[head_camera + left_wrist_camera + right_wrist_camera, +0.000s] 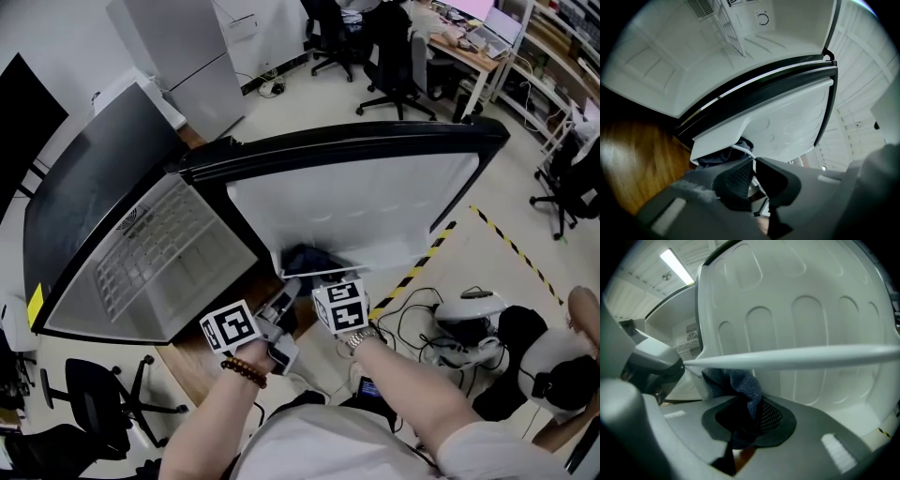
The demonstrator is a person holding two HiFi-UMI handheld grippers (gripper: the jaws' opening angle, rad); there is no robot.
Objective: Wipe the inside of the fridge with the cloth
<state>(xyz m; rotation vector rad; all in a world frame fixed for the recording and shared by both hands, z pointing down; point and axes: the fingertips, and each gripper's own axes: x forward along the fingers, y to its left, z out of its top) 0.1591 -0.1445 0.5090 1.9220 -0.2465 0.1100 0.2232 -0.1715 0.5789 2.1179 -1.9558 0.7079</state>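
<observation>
The small fridge [112, 206] stands with its door [356, 202] swung open, white liner facing me. A dark blue cloth [740, 385] sits bunched in the door's bottom shelf, behind a thin white rail [797, 355]. My right gripper [750, 420] is shut on the cloth, just under the rail. My left gripper [753, 171] is beside it on the left, its jaws nearly together round the rail [743, 148] near its end. In the head view both grippers, left [281, 300] and right [323, 281], meet at the door's lower edge by the cloth [305, 258].
Inside the fridge a wire shelf [150, 248] and a vent [701, 7] show. Wooden floor [633, 154] lies below the fridge. Cables and a headset [469, 314] lie at the right by black-yellow tape [422, 262]. A black chair [84, 389] stands at the lower left.
</observation>
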